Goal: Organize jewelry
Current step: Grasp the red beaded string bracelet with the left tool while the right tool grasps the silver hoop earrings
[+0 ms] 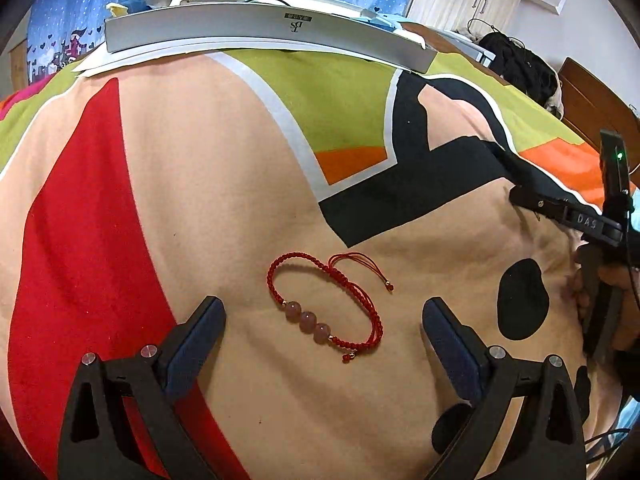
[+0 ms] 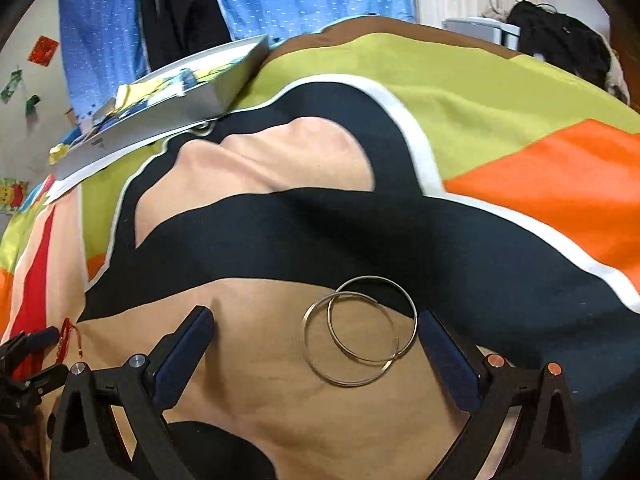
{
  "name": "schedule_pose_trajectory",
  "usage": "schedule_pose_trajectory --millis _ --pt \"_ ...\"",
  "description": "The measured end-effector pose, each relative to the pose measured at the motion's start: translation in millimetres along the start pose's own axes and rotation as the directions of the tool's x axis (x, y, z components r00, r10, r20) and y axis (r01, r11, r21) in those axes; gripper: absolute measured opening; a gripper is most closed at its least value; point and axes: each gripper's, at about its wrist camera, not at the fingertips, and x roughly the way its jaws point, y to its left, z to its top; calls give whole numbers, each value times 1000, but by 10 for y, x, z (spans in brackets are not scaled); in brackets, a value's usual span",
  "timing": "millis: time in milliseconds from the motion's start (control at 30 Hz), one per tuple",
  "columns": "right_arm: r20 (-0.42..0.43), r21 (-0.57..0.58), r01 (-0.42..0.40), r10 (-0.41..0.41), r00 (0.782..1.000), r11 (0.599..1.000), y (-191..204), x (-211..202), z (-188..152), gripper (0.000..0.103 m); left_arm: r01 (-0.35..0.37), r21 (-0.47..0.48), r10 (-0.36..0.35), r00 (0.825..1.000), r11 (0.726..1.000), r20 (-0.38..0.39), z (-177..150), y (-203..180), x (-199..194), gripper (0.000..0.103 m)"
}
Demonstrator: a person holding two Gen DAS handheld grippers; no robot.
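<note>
Left gripper (image 1: 324, 320) spread wide around red bracelet (image 1: 324, 308); right gripper (image 2: 316, 328) spread around 2 silver bangles (image 2: 358, 330), seen only right view.

A bracelet (image 1: 325, 303) lies on the blanket (image 1: 200, 200), two overlapping rings (image 2: 358, 330) to its right, a box (image 1: 268, 32) behind.

The grey box (image 1: 264, 30) bears "DS", upside down; right gripper (image 1: 568, 216) reads "DAS".
</note>
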Motion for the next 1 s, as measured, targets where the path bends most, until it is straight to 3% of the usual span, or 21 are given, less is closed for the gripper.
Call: schedule_pose_trajectory --millis 167,300,400,533,933,1000 --pt "-11 -81 -56 55 998 995 201 -2 -59 89 15 -10 -15 1000 1000 7 13 9 -3 94" --pt "-8 -130 -64 64 998 989 345 -4 -102 86 30 -2 -30 1000 1000 8 4 -12 -9 84" --pt "2 -127 -74 75 997 989 363 -15 -104 82 38 6 -38 999 999 7 -6 -28 -12 74" --pt "10 -93 -87 88 996 992 309 -29 -89 79 44 4 -44 999 999 8 -6 -38 0 69" --pt "47 -70 -33 36 998 997 316 -9 8 35 56 9 -56 998 998 9 -10 -69 32 41" --pt "47 -90 -38 42 998 995 365 -15 4 20 61 13 -61 998 998 9 -12 -80 32 37"
